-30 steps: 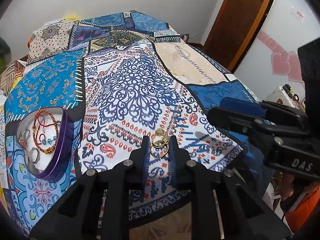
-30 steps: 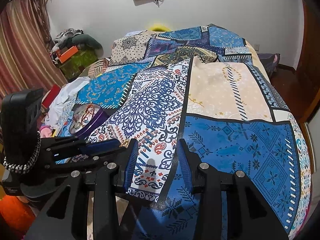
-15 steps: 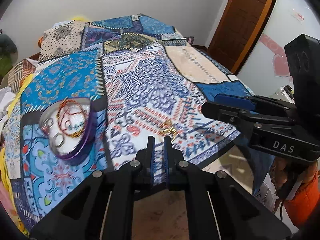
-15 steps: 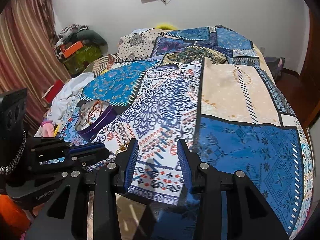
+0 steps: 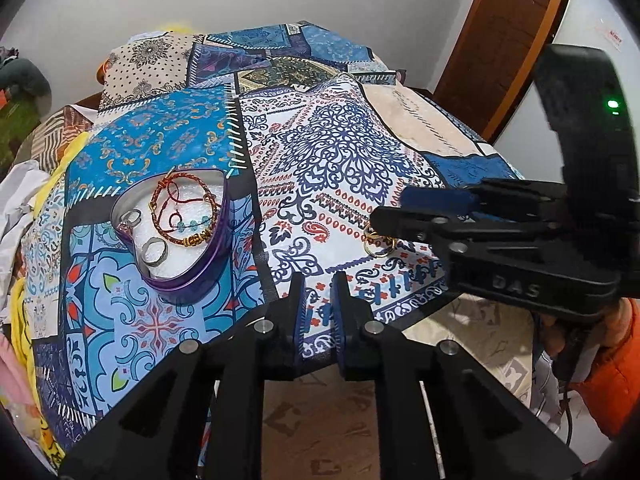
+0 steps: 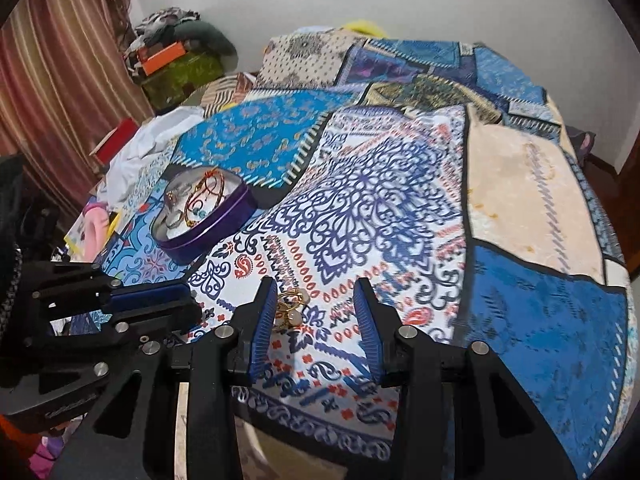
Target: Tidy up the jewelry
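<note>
Patchwork bedspread (image 5: 344, 152) covers the bed, with white wall behind, a wooden door (image 5: 504, 36) to one side and striped curtains (image 6: 60, 80) beside heaped clothes on the other. Near the bed's edge sits a purple heart-shaped tin (image 5: 188, 276) holding bracelets (image 5: 188, 216) and rings. Gold rings (image 6: 290, 306) lie loose on the cloth between the right tool (image 6: 316, 332) fingers, just beside the left pad; its jaws stand spread and have just been closing. In the left view that tool hides most of the rings. The left tool (image 5: 318, 312) is nearly pressed together, empty
</note>
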`<action>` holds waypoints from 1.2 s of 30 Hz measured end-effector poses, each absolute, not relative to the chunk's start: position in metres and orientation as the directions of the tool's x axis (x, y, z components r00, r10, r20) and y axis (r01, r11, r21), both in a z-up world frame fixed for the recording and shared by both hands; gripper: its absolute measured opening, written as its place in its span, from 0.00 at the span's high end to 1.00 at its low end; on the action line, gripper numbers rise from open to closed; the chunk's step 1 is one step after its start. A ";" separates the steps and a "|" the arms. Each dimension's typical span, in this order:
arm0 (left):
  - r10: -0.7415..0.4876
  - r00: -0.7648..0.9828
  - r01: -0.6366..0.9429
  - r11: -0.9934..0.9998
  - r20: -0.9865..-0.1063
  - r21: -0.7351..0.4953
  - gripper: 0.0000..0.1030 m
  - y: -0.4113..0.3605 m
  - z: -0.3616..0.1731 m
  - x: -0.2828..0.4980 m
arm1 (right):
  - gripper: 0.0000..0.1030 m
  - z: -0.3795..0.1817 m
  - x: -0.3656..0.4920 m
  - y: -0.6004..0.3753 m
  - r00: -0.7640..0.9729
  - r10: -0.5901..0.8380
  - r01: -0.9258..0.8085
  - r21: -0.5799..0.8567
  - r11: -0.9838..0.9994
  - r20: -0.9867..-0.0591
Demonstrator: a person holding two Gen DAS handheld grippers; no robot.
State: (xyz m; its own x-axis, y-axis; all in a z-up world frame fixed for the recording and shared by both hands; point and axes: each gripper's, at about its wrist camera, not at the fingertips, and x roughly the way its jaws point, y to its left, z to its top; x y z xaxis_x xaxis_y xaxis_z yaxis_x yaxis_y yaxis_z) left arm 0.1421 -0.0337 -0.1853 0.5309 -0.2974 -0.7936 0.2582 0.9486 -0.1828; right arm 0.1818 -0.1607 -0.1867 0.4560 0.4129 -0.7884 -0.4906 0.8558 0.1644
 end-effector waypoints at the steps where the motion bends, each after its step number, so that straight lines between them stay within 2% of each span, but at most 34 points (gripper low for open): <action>1: -0.298 0.530 0.259 0.948 -0.794 -0.183 0.88 -0.034 -0.186 0.142 | 0.78 -0.189 0.184 -0.160 0.448 0.414 -0.493 0.167 0.854 -0.792; 3: -0.300 0.528 0.259 0.948 -0.794 -0.186 0.87 -0.034 -0.187 0.142 | 0.89 -0.189 0.184 -0.161 0.452 0.410 -0.488 0.165 0.857 -0.792; 6: -0.304 0.528 0.262 0.946 -0.793 -0.188 0.82 -0.036 -0.186 0.142 | 0.92 -0.190 0.186 -0.167 0.455 0.415 -0.482 0.174 0.859 -0.788; 14: -0.326 0.514 0.281 0.938 -0.793 -0.204 0.70 -0.049 -0.184 0.148 | 0.94 -0.188 0.179 -0.193 0.501 0.369 -0.459 0.121 0.880 -0.783; 20: -0.352 0.494 0.316 0.925 -0.795 -0.213 0.70 -0.070 -0.184 0.159 | 0.94 -0.185 0.175 -0.206 0.521 0.349 -0.441 0.104 0.892 -0.779; 25: -0.345 0.483 0.329 0.923 -0.805 -0.199 0.70 -0.086 -0.188 0.169 | 0.94 -0.181 0.176 -0.213 0.504 0.372 -0.433 0.144 0.890 -0.779; 29: -0.349 0.483 0.328 0.922 -0.803 -0.203 0.70 -0.092 -0.189 0.173 | 0.91 -0.175 0.173 -0.218 0.510 0.384 -0.429 0.159 0.889 -0.770; 31: -0.350 0.485 0.324 0.923 -0.801 -0.207 0.70 -0.092 -0.191 0.176 | 0.85 -0.173 0.171 -0.219 0.509 0.393 -0.441 0.160 0.883 -0.766; 33: -0.351 0.487 0.314 0.925 -0.800 -0.215 0.70 -0.090 -0.192 0.179 | 0.75 -0.172 0.168 -0.215 0.516 0.390 -0.459 0.139 0.878 -0.763; 36: -0.351 0.495 0.300 0.928 -0.795 -0.222 0.70 -0.088 -0.193 0.182 | 0.70 -0.174 0.163 -0.211 0.535 0.378 -0.478 0.098 0.873 -0.756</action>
